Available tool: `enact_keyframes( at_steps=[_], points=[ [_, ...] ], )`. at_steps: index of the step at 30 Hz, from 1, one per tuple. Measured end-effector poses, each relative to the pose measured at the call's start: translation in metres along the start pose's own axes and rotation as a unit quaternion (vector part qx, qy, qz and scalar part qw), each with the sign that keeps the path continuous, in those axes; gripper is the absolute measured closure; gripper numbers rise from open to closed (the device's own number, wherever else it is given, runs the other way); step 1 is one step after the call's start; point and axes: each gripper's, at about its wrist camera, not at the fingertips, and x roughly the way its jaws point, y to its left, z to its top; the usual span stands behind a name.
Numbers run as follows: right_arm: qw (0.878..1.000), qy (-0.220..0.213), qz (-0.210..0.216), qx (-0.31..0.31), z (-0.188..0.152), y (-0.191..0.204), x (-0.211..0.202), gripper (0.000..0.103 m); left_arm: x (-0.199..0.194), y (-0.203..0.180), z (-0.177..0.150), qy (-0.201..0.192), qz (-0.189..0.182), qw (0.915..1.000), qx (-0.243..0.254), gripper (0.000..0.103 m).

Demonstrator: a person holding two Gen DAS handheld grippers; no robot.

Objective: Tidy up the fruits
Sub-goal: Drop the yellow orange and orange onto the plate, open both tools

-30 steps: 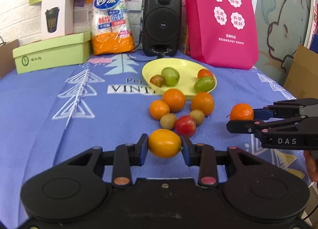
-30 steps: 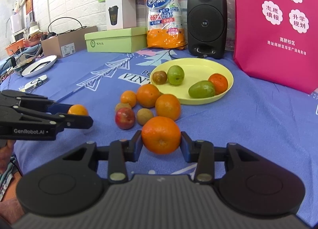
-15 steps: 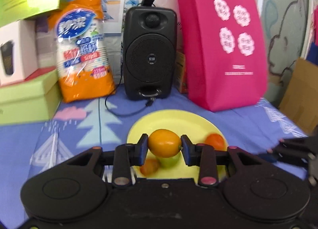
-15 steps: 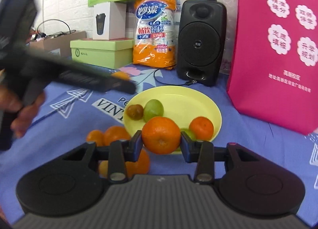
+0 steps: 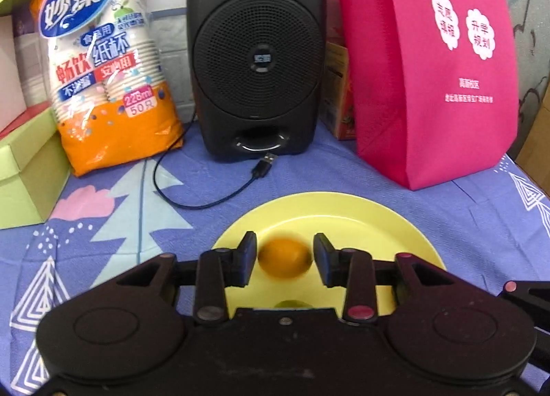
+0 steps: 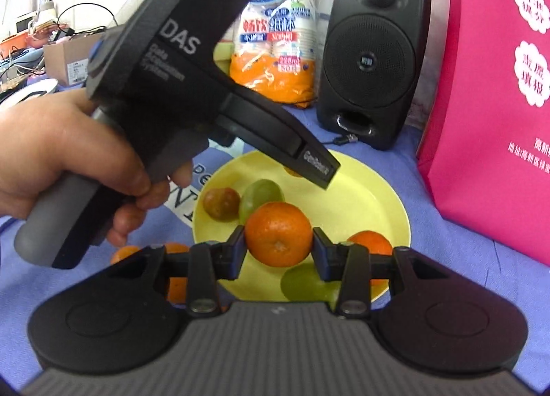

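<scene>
The left gripper hangs over the yellow plate, and its jaws have just been opening: the small yellow-orange citrus sits between them with a thin gap on each side, blurred, so it looks released and dropping onto the plate rather than held. The risk there is a roll; a round fruit let go above a shallow, smooth plate could run toward the far rim and off onto the blue patterned tablecloth, near the USB cable trailing from the black speaker. The right gripper is clamped on a mandarin, hovering above the near side of the same plate, where a brown-red fruit, a green fruit, a second green fruit and another orange one already lie. The two tools are close together over one plate (the left one's body crosses much of the right wrist view), so a careless advance could knock them together. Releasing the mandarin from height onto the crowded fruits could also bounce it or nudge a neighbour over the edge. More orange fruits wait on the cloth beside the plate.
</scene>
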Motion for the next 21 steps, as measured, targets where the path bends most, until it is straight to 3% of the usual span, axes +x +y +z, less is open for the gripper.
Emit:
enact_keyframes(
  at_steps=[1,3,11,16,21],
  points=[
    [1.000,-0.003,-0.003,0.001,-0.001,0.000,0.000,0.063,-0.002,0.001,0.000,-0.003,0.001,1.0000,-0.003,0.044],
    [1.000,-0.012,-0.006,0.004,-0.002,-0.001,-0.004,0.052,-0.014,0.005,-0.003,-0.019,0.006,0.9998,-0.007,0.030],
    [0.998,-0.056,-0.010,0.031,-0.017,-0.006,-0.054,0.050,-0.097,0.017,-0.032,-0.073,0.013,0.9972,0.014,0.032],
    [0.995,-0.069,-0.005,0.066,-0.043,-0.004,-0.086,0.050,-0.151,0.027,-0.078,-0.096,0.012,0.9953,-0.008,0.032],
    [0.993,-0.066,0.016,0.101,-0.070,-0.004,-0.107,0.050,-0.187,0.012,-0.130,-0.098,0.017,0.9950,0.006,0.034]
  ],
)
